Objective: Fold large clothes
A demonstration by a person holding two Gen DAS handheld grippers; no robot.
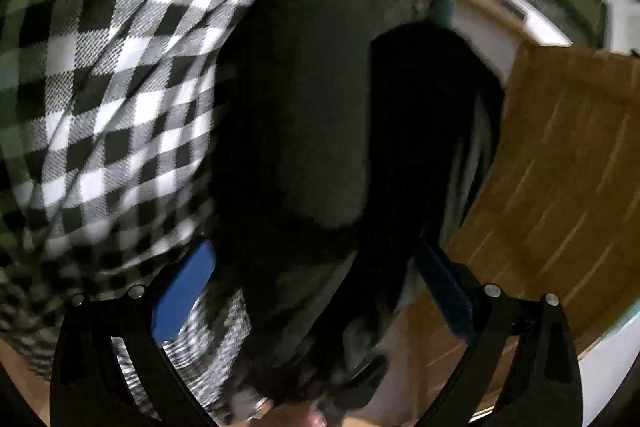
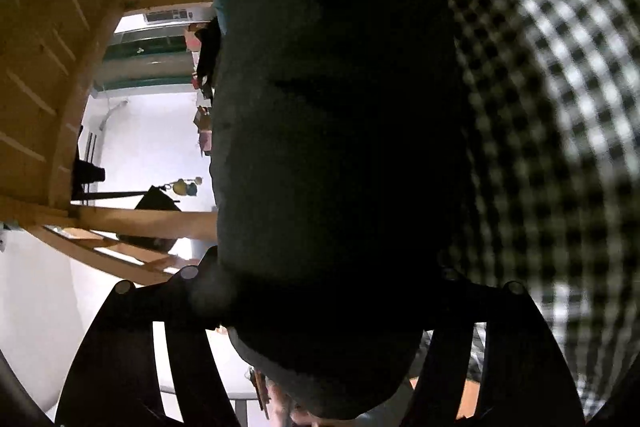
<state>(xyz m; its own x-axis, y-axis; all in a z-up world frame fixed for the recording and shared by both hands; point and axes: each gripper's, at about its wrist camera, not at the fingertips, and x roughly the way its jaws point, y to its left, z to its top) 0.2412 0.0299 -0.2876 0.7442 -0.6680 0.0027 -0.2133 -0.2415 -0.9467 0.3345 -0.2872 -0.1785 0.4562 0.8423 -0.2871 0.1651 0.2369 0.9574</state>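
Dark garment fills both grippers' jaws, left gripper and right gripper clamping it.

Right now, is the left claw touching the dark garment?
Touching. The left wrist view shows the dark garment bunched between the left claw, its folds pressed against the blue pads on both sides.

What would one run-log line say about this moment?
stage: garment lifted | left claw: around dark garment | right claw: grip hidden by it | checkered cloth: beside
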